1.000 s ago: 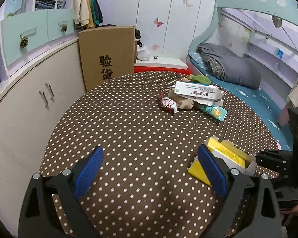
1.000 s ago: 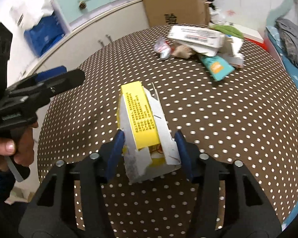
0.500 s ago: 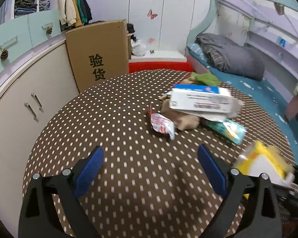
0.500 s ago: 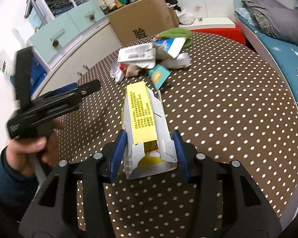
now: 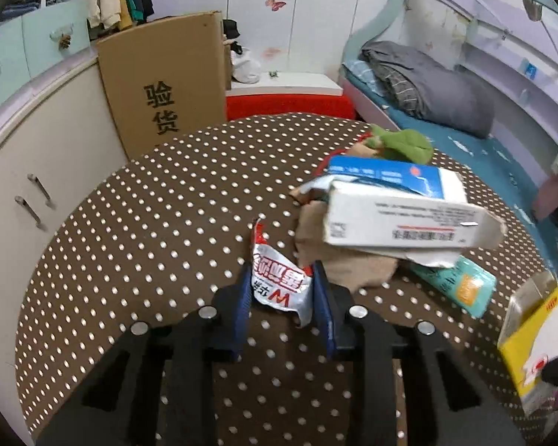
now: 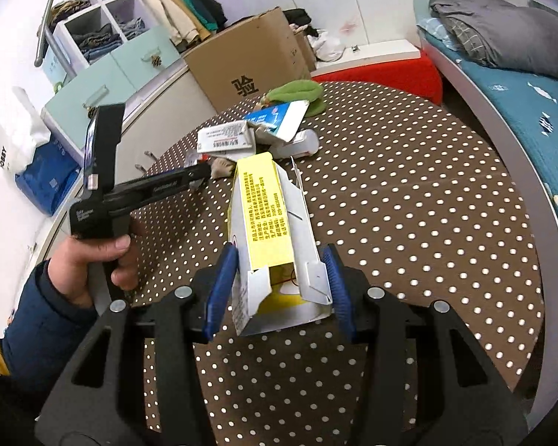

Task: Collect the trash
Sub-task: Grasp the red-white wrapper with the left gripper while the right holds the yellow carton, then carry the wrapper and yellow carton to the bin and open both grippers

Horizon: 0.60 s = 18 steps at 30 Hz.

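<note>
1. While my right tool (image 6: 279, 290) grips the yellow-and-white carton (image 6: 275, 238) above the bench (image 6: 427, 223), my left tool (image 5: 282, 297) is pinched narrow on the red-and-white wrapper (image 5: 275, 278) beside the trash pile (image 5: 390, 215).
2. Step, I judge: wrapper pickup.
3. Next: lift it without snagging the white box (image 5: 401, 219).

Wrapper (image 5: 277, 282) on table (image 5: 148, 223), left of trash pile (image 5: 398, 215); cardboard box (image 5: 167, 78) behind.
</note>
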Each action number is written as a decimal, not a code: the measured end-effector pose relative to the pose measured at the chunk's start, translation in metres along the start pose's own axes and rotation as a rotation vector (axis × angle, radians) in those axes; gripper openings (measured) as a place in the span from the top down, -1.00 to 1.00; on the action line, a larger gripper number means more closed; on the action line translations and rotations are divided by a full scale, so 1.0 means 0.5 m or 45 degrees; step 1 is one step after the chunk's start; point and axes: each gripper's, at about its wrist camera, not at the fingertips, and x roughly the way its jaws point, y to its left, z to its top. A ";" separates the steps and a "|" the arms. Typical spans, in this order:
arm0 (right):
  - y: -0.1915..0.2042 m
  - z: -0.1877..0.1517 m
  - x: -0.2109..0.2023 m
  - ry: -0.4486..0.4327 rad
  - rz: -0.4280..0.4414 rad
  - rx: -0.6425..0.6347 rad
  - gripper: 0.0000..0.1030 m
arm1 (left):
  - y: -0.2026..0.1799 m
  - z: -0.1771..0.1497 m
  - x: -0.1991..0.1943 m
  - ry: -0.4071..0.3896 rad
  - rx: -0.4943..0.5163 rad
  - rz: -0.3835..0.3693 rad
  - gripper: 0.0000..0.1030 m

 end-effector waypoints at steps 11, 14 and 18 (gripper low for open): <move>-0.033 -0.018 -0.076 -0.107 -0.049 0.090 0.09 | 0.013 -0.100 -0.128 -0.080 -0.046 -0.061 0.44; -0.042 -0.022 -0.095 -0.129 -0.048 0.115 0.09 | 0.007 -0.119 -0.157 -0.090 -0.050 -0.073 0.44; -0.054 -0.025 -0.123 -0.165 -0.046 0.131 0.09 | -0.009 -0.140 -0.189 -0.103 -0.046 -0.090 0.44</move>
